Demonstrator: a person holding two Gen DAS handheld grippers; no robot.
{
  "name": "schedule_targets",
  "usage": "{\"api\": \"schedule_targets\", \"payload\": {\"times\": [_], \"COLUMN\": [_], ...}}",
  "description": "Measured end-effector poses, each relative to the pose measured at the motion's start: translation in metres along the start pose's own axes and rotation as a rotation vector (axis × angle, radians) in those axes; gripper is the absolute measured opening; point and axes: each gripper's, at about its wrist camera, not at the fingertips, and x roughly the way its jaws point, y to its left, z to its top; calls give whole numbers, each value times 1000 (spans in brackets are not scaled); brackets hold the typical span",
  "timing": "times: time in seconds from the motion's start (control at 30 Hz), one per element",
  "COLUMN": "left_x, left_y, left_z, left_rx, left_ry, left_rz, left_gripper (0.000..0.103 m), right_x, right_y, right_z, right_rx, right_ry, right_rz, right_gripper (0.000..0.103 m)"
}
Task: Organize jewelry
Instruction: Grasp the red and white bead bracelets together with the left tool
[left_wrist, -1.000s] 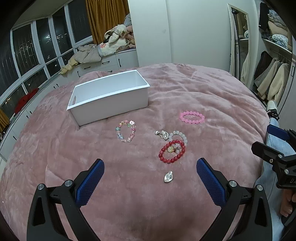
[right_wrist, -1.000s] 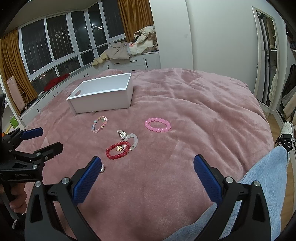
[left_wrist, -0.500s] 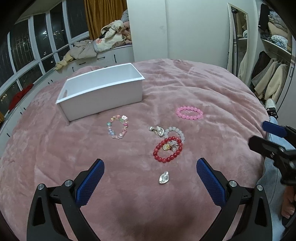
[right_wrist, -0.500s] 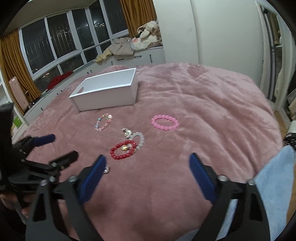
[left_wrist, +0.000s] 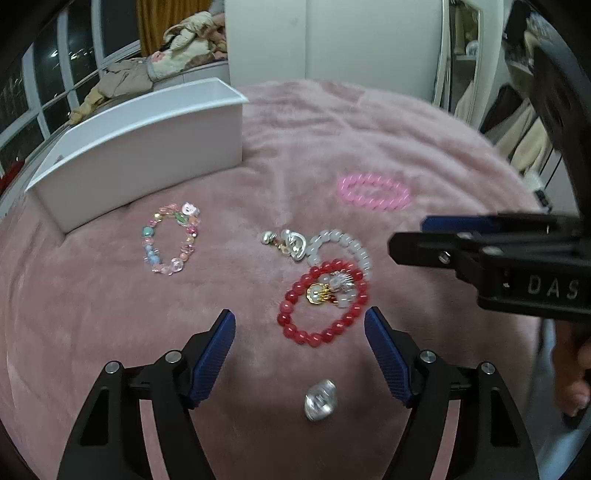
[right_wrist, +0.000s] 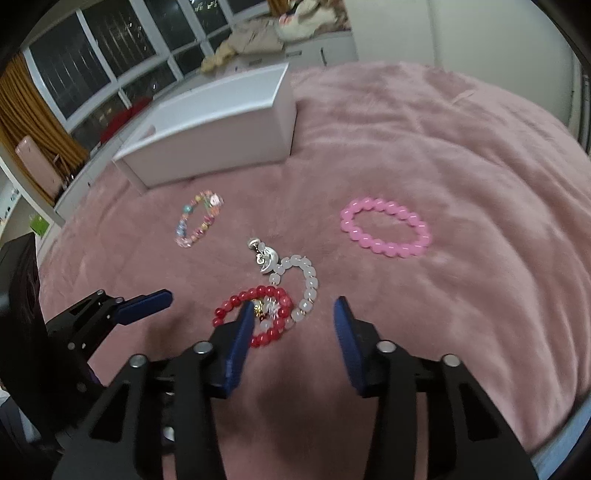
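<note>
Both our grippers dropped closer. Our left gripper (left_wrist: 300, 325) and right gripper (right_wrist: 293, 310) are closing, empty, above the red bracelet (left_wrist: 325, 302) on the blanket (left_wrist: 424, 140). Next we pinch it for the white box (left_wrist: 147, 147).

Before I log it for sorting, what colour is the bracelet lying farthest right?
Pink bracelet, plain round beads; sharpest in the right wrist view.
</note>
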Motion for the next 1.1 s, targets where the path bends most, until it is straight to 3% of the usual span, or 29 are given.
{"api": "schedule_targets", "payload": {"times": [0.07,0.23,0.37,0.4,0.47,0.53,0.63,0.83,1.1], "left_x": [14,37,46,48,50,50,50,44,32], "left_y": [1,12,13,13,13,14,17,21,28], "left_z": [2,4,6,6,7,7,7,7,9], "left_rx": [5,-27,-27,-25,-25,-29,-45,-58,-74], "left_ry": [22,49,61,65,75,82,92,86,69], "left_rz": [28,8,6,13,31,33,12,2,6], "left_gripper": [69,61,53,46,42,28,15,15,15], "right_x": [16,40,60,64,71,73,73,59,38], "right_y": [-4,-13,-18,-18,-18,-17,-18,-22,-18], "right_z": [3,8,10,11,13,12,12,14,16], "right_rx": [14,52,81,82,74,64,75,129,132], "right_ry": [37,80,125,128,134,132,123,50,-14], "right_rz": [-1,17,32,32,38,31,25,102,108], "right_gripper": [39,32,32,31,17,14,10,10,10]}}
